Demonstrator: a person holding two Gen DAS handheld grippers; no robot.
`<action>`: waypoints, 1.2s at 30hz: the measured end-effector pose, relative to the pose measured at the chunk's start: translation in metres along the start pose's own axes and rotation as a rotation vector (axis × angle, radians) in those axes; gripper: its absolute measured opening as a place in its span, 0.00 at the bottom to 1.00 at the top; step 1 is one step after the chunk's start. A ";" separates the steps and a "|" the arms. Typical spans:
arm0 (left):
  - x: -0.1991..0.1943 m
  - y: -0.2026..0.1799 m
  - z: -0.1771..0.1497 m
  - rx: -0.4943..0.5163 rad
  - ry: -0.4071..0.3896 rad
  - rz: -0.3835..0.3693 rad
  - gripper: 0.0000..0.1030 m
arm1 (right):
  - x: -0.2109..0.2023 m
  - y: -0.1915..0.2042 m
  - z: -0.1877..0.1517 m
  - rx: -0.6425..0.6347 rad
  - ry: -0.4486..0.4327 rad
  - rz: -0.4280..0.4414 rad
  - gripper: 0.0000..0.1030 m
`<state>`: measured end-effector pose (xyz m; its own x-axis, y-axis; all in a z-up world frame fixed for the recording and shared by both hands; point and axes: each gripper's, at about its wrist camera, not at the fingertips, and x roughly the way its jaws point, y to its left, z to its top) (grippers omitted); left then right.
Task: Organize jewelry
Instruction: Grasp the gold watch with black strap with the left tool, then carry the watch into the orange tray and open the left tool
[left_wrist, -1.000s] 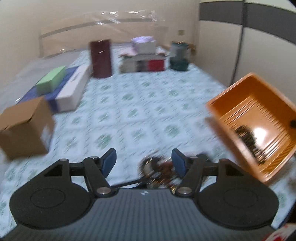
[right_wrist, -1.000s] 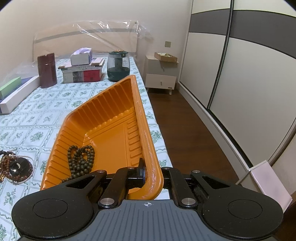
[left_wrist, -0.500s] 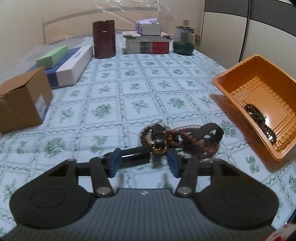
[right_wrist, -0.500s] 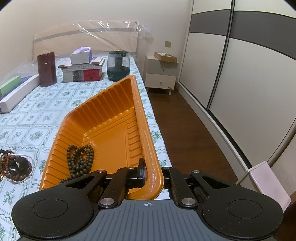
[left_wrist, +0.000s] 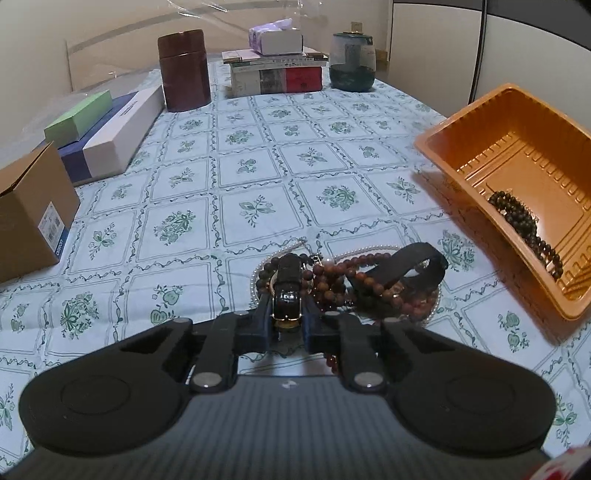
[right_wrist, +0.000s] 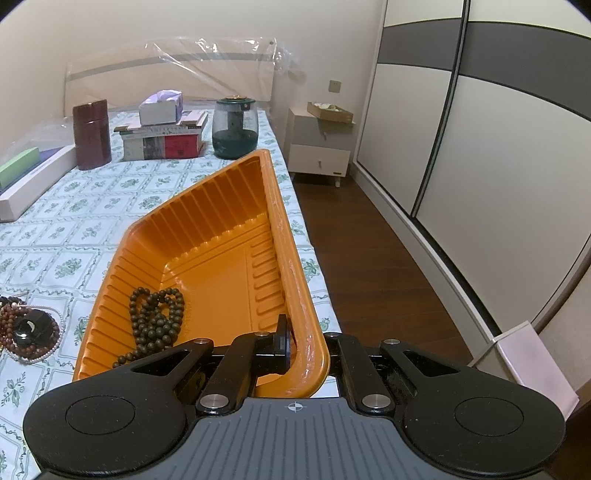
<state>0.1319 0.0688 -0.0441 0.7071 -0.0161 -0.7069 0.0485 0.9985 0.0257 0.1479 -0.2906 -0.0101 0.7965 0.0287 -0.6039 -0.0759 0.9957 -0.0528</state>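
A pile of jewelry lies on the flowered bedspread: reddish-brown bead strings (left_wrist: 354, 280), a pearl strand and a black band (left_wrist: 413, 262). My left gripper (left_wrist: 287, 317) is shut on a black-strapped watch (left_wrist: 288, 291) at the near edge of the pile. My right gripper (right_wrist: 295, 347) is shut on the near rim of an orange plastic tray (right_wrist: 221, 266) and holds it tilted above the bed. A dark bead string (right_wrist: 157, 321) lies in the tray's low side. The tray (left_wrist: 517, 184) also shows at the right of the left wrist view.
At the far end stand a dark red canister (left_wrist: 183, 70), stacked books with a tissue box (left_wrist: 275, 70) and a green glass jar (left_wrist: 352, 62). A cardboard box (left_wrist: 29, 214) and long boxes (left_wrist: 107, 140) lie left. The bed edge and wood floor (right_wrist: 369, 277) are right.
My left gripper came down onto the jewelry pile and closed its fingers on the watch. The right gripper kept hold of the tray, almost still.
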 end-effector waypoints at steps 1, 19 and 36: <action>-0.001 0.001 0.002 -0.004 -0.002 0.000 0.13 | 0.000 0.000 0.000 0.000 0.000 0.000 0.05; -0.034 0.025 0.057 -0.083 -0.103 -0.073 0.13 | 0.002 0.000 0.002 -0.003 -0.003 0.001 0.05; -0.029 -0.078 0.081 -0.037 -0.117 -0.317 0.13 | 0.002 -0.001 0.005 -0.002 -0.005 0.003 0.06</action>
<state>0.1648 -0.0128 0.0322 0.7372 -0.3297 -0.5898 0.2548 0.9441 -0.2093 0.1525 -0.2912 -0.0067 0.7995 0.0323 -0.5998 -0.0794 0.9955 -0.0523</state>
